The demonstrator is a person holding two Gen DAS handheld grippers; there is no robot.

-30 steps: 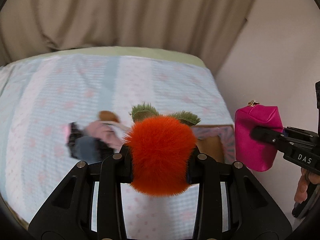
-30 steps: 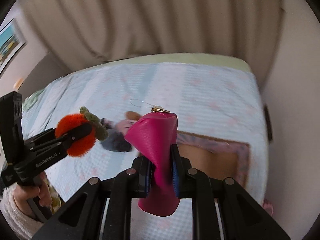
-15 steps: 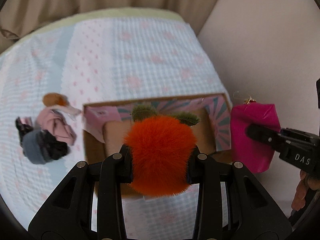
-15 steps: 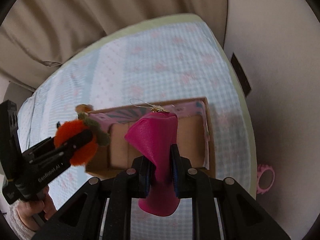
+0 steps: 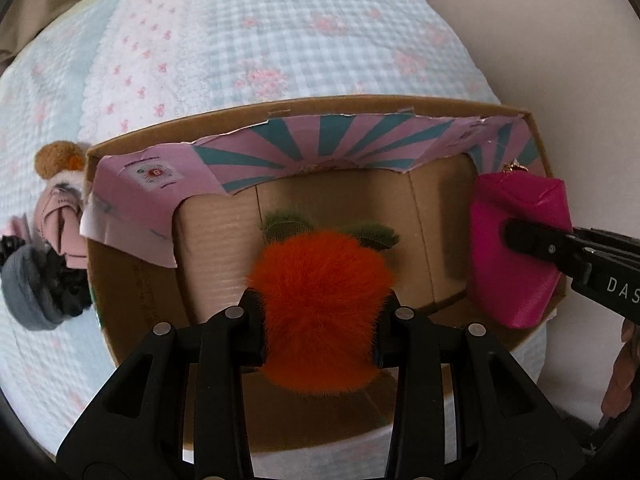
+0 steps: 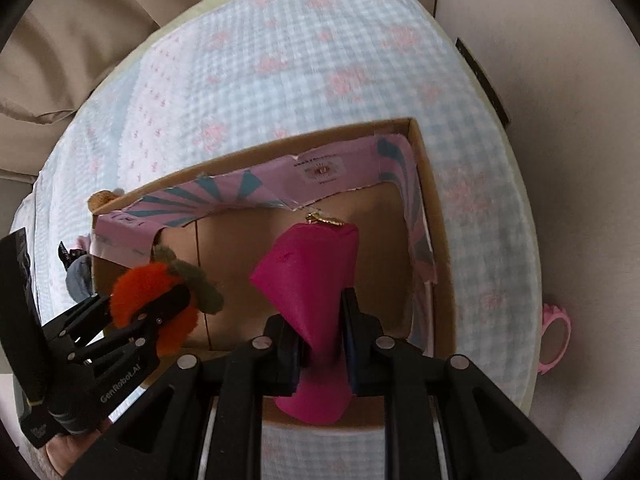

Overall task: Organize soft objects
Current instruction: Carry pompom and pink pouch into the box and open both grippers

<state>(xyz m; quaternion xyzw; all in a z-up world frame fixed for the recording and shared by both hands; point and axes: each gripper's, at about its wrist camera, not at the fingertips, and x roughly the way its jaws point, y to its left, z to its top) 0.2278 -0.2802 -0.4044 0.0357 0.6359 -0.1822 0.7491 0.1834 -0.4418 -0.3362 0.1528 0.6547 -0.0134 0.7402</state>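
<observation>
My left gripper [image 5: 320, 312] is shut on a fluffy orange plush with green leaves [image 5: 320, 304], held over the open cardboard box [image 5: 132, 340]. The plush also shows in the right wrist view [image 6: 160, 300]. My right gripper [image 6: 320, 344] is shut on a magenta pouch with a gold clasp [image 6: 312, 280], held over the right half of the box [image 6: 440, 264]. The pouch shows at the right of the left wrist view [image 5: 516, 248]. The box floor below both is bare cardboard.
The box has torn pink and teal flaps [image 5: 320, 144] and sits on a checked bedspread [image 5: 260, 40]. A pile of soft items, pink, grey and brown [image 5: 48, 248], lies left of the box. A pink ring-shaped object [image 6: 554, 336] lies beside the bed. A wall [image 5: 560, 40] is on the right.
Both grippers have moved forward and tilted down over the box, each holding its object. The box now fills the views and the curtain has left the left wrist view.
</observation>
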